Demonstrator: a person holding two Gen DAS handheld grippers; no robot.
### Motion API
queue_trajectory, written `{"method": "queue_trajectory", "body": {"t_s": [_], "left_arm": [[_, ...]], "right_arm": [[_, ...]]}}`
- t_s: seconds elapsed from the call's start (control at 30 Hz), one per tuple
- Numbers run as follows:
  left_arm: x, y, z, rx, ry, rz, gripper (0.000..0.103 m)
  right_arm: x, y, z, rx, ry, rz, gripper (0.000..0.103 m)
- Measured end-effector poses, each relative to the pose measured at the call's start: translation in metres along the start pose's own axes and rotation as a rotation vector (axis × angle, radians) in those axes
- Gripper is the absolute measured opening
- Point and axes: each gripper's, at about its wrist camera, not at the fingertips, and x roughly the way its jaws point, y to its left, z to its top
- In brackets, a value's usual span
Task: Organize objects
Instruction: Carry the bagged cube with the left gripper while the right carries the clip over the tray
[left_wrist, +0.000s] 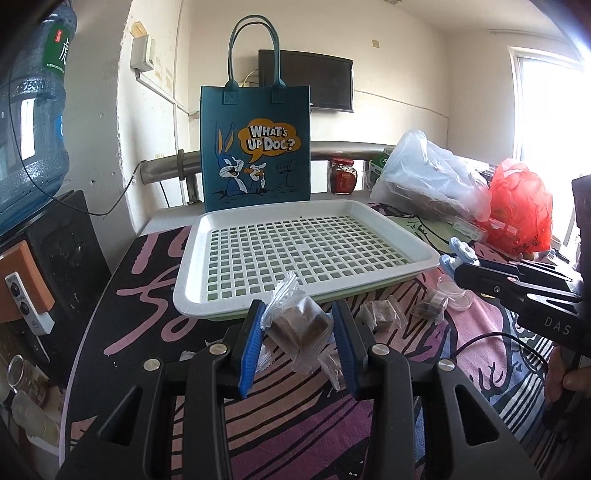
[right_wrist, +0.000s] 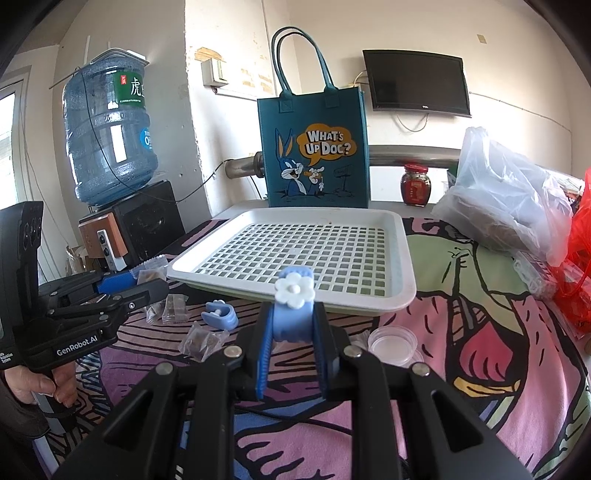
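My left gripper (left_wrist: 298, 325) is shut on a clear packet with a brown block (left_wrist: 301, 326), held just in front of the white slotted tray (left_wrist: 221, 295). My right gripper (right_wrist: 293, 328) is shut on a blue clip with a white flower (right_wrist: 294, 306), held at the tray's (right_wrist: 402, 295) near edge. The right gripper also shows at the right in the left wrist view (left_wrist: 458, 264), and the left gripper at the left in the right wrist view (right_wrist: 147, 282). More brown packets (left_wrist: 382, 312) (right_wrist: 201, 341), a second blue clip (right_wrist: 220, 317) and a clear round lid (right_wrist: 392, 341) lie on the patterned cloth.
A blue Bugs Bunny tote bag (left_wrist: 255, 147) stands behind the tray. A red-lidded jar (left_wrist: 343, 175), a clear plastic bag (left_wrist: 424, 177) and a red plastic bag (left_wrist: 521, 206) sit at the right. A water bottle (right_wrist: 107, 133) on a dispenser stands left of the table.
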Motion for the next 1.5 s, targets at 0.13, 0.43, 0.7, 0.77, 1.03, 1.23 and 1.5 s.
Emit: {"method": "queue_trajectory", "body": {"t_s": [0.13, 0.43, 0.7, 0.77, 1.03, 1.23, 1.5], "left_arm": [[0.0000, 0.0001, 0.0001, 0.001, 0.001, -0.002, 0.036], [0.0011, 0.0014, -0.0012, 0.002, 0.006, -0.004, 0.036], [0.0013, 0.0014, -0.0012, 0.005, 0.007, -0.010, 0.036], [0.0012, 0.0015, -0.0012, 0.006, 0.007, -0.011, 0.036], [0.0020, 0.0013, -0.0023, 0.008, 0.010, -0.016, 0.036], [0.0035, 0.0007, -0.0041, 0.013, 0.017, -0.022, 0.036], [0.0091, 0.0019, -0.0028, 0.006, 0.050, -0.038, 0.036]], "right_arm": [[0.0003, 0.0001, 0.0001, 0.000, 0.000, 0.000, 0.020], [0.0003, 0.0003, 0.0001, 0.000, 0.000, -0.001, 0.020], [0.0004, 0.0005, 0.0002, 0.001, 0.000, -0.002, 0.020], [0.0006, 0.0005, 0.0002, 0.001, 0.000, -0.001, 0.020], [0.0007, 0.0006, 0.0004, 0.001, 0.000, -0.002, 0.020], [0.0009, 0.0000, 0.0004, 0.002, 0.001, -0.001, 0.020], [0.0030, 0.0039, -0.0011, 0.019, 0.012, 0.004, 0.020]]}}
